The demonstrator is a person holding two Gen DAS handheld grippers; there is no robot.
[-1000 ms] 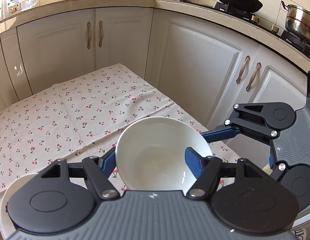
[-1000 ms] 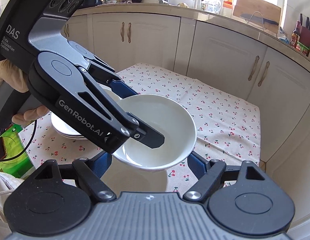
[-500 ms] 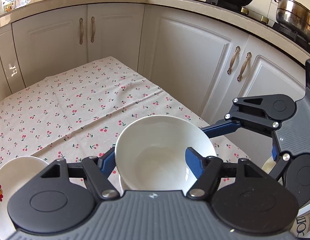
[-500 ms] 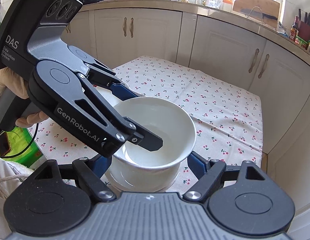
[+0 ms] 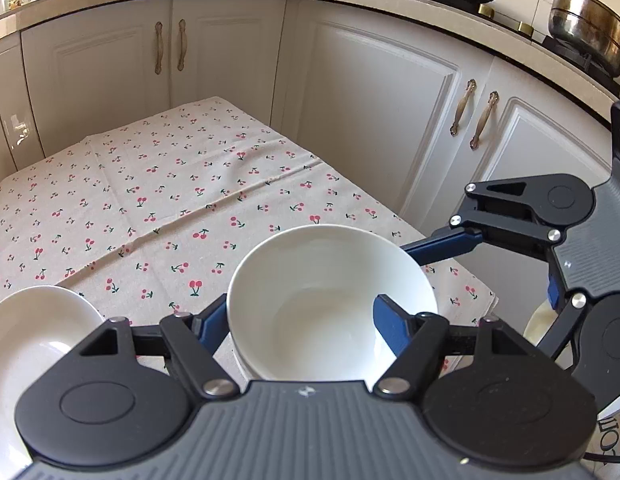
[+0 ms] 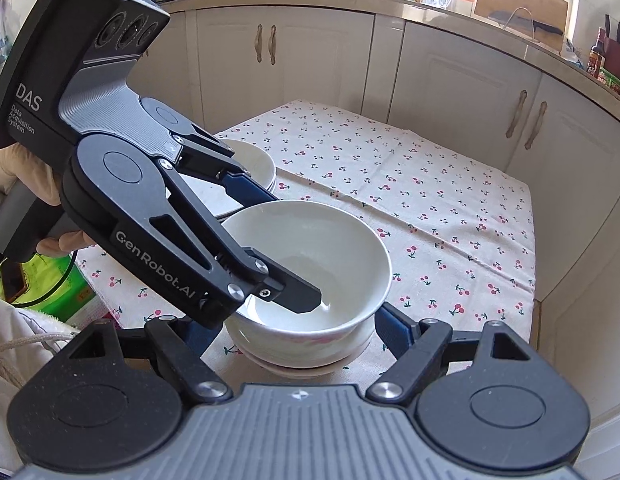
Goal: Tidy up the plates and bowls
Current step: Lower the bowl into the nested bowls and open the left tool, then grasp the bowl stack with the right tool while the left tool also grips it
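1. Since the earlier frame the white bowl (image 6: 310,264) has come down out of the air, and it now sits nested in the bowl stack (image 6: 306,354) near the table's front edge.
2. The left gripper (image 5: 306,322) has one finger inside the bowl and one outside the wall. Its jaws have just been opening with the rim between them, and the pinch looks to be letting go.
3. The right gripper (image 6: 294,330) straddles the stack's base with its jaws spread wide, and its blue fingers (image 6: 393,330) stand clear of the china.
4. A plate stack (image 6: 254,168) waits behind, towards the left edge of the cherry tablecloth (image 6: 429,200).
5. My read is that this is the release step of stacking bowls.
6. The next move calls for spreading the left jaws fully, then lifting straight out so the inner finger doesn't tip the bowl.
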